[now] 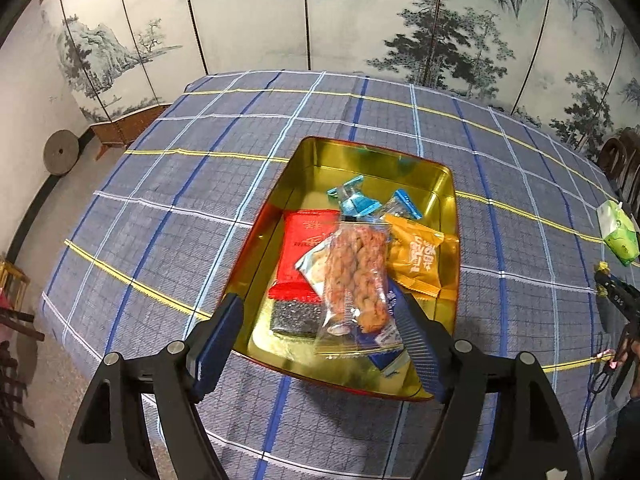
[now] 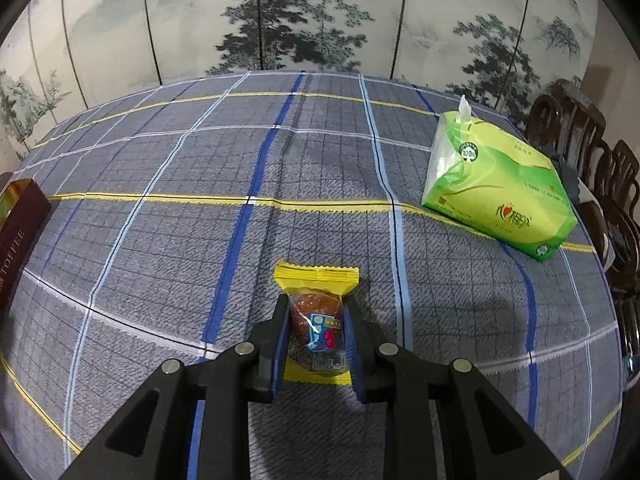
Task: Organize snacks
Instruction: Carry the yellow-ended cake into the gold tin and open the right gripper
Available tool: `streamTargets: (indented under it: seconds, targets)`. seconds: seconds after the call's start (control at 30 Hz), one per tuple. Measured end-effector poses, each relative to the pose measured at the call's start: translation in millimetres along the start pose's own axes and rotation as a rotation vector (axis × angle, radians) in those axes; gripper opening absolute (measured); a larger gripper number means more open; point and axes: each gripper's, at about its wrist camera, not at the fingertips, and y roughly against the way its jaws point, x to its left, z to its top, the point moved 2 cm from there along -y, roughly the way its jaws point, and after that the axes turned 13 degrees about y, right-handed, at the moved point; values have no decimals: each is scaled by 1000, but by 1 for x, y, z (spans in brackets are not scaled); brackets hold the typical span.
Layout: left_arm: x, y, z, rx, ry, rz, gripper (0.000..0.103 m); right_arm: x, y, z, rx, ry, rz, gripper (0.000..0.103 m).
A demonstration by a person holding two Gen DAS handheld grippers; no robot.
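Observation:
A gold tin tray (image 1: pixel 362 156) with a red outside sits on the checked cloth. Several snack packets lie in it: a red packet (image 1: pixel 306 240), an orange packet (image 1: pixel 418 256), blue-ended sweets (image 1: pixel 356 200), a dark packet (image 1: pixel 296 318) and a clear bag of twisted fried dough (image 1: pixel 356 276) on top. My left gripper (image 1: pixel 314 294) hangs open over the tray's near end; its right finger (image 1: pixel 416 328) lies beside the clear bag, and its left finger is well clear of the bag. My right gripper (image 2: pixel 316 304) is shut on a yellow-ended packet (image 2: pixel 316 276) with a brown treat inside, held over the cloth.
A green tissue pack (image 2: pixel 496 192) lies at the table's far right, also visible as the tissue pack (image 1: pixel 618 232). A brown toffee box (image 2: pixel 16 232) stands at the left edge. Dark wooden chairs (image 2: pixel 600 168) line the right side. A painted folding screen (image 1: pixel 320 12) stands behind the table.

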Motion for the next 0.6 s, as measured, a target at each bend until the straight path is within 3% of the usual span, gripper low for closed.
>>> streamTargets:
  seconds: [0.23,0.6]
  targets:
    - [13,-1,-1,-5,24,3,75,24,24,12,-35,1,59,25]
    - [41,2,-2,-24,56,49,76,132,56,46,-106,143,242,25]
